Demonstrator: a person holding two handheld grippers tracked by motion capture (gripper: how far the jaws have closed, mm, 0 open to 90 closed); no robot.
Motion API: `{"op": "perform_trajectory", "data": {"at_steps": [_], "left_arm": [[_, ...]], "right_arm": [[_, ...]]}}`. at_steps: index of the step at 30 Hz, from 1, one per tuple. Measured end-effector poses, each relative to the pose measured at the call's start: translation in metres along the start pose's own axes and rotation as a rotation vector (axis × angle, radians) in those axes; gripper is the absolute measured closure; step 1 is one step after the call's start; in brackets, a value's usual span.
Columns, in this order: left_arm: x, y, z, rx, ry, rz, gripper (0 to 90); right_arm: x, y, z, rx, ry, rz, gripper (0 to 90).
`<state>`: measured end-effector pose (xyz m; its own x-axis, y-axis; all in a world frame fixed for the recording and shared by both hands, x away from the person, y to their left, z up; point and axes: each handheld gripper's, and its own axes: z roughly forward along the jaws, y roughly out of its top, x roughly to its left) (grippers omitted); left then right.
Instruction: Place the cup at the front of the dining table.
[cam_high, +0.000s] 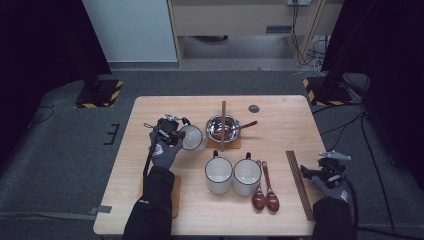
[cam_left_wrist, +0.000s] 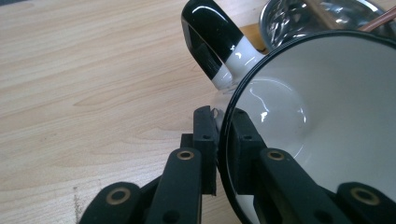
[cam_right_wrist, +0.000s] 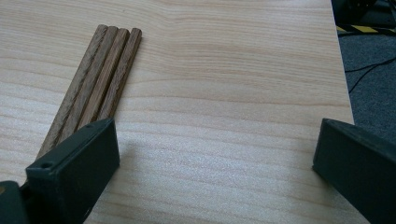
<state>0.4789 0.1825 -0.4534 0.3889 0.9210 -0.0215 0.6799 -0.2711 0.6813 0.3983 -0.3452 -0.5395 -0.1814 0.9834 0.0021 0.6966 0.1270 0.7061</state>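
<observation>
While the left gripper (cam_high: 176, 134) sits over the table's (cam_high: 280, 200) left-centre, its jaws are clamped on the rim of a white mug (cam_high: 193, 138) with a black rim. In the left gripper view one pad (cam_left_wrist: 205, 140) is on the outside wall, the other (cam_left_wrist: 243, 149) inside the mug (cam_left_wrist: 322, 121), rim pinched between them. Mug is tilted, mouth turned toward that gripper's camera; its black-and-white handle (cam_left_wrist: 215, 42) sticks up beyond the jaws. Whether its base touches the wood, can't tell.

Mug sits just left of the steel bowl (cam_high: 223, 128), which rests on a small mat (cam_high: 235, 145) with a spoon (cam_high: 245, 126) in it and a wooden stick (cam_high: 223, 120) laid across it. Two more white mugs (cam_high: 233, 175) stand side by side nearer the person, two brown spoons (cam_high: 265, 192) just to their right.

Right gripper (cam_high: 325, 172) is at the table's right edge, jaws wide apart, nothing between them. In the right gripper view the bundle of wooden chopsticks (cam_right_wrist: 93, 84) lies flat on the table beyond its left-hand jaw, not gripped. In the high view they (cam_high: 299, 185) lie just left of that gripper.
</observation>
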Motion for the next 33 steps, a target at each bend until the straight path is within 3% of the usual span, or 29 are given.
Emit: {"op": "perform_trajectory", "data": {"at_steps": [9,23,33], "left_arm": [[0.004,0.0,0.007,0.005,0.016,-0.013,82.3],[0.008,0.001,0.02,-0.062,0.033,-0.072,80.0],[0.007,0.002,0.027,-0.091,0.052,-0.077,79.0]], "right_arm": [[0.0,0.0,0.0,0.0,0.0,0.0,0.4],[0.0,0.0,0.0,0.0,0.0,0.0,0.4],[0.0,0.0,0.0,0.0,0.0,0.0,0.4]]}}
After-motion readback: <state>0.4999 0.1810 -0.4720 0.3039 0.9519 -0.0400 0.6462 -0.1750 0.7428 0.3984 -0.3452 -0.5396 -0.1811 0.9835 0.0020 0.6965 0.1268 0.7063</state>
